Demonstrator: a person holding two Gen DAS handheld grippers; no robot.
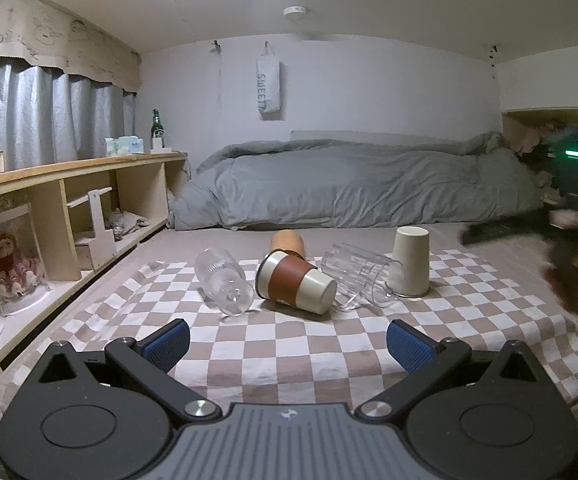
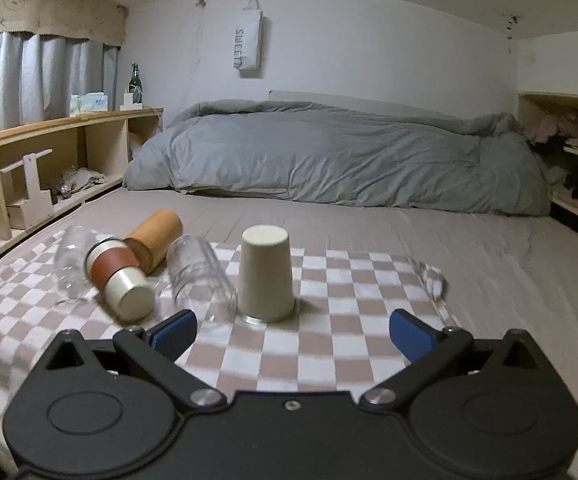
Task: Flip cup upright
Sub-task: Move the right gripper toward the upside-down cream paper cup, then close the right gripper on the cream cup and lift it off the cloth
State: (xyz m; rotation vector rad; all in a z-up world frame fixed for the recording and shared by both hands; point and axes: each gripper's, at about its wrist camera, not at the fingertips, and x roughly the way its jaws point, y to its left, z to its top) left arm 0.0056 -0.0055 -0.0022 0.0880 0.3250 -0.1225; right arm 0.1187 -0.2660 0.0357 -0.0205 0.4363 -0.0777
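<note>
Checkered cloth (image 2: 329,344), beige and white, is spread over the bed (image 2: 489,248) and carries every cup, which keeps them on one flat patch of an otherwise soft surface. I find five vessels. A cream cup (image 2: 266,276) stands mouth-down near the cloth's right part, its rim pressed into the fabric; I judge it the likeliest item to be flipped, as it sits squarely ahead of my right gripper (image 2: 291,332). Beside it on the left, apparently touching, lies a clear tumbler (image 2: 199,276) on its side. Further left lies a cream cup with a brown sleeve (image 2: 119,280), base toward the right wrist camera, then a ribbed clear glass (image 1: 223,280), and behind them a tan wooden cup (image 2: 157,238), also on its side.

My right fingers (image 2: 409,334) are spread wide and hold nothing; the gap looks broader than the cream cup, which suits a side grasp on its wall. The gripper sits low and near the cup, not touching. My left gripper (image 1: 287,342) is likewise spread wide and empty, set back from the cluster and facing the sleeved cup.

Risk noted: the tumbler lies close enough that my inner finger may nudge it on closing. The soft bedding may let a righted cup tip.
</note>
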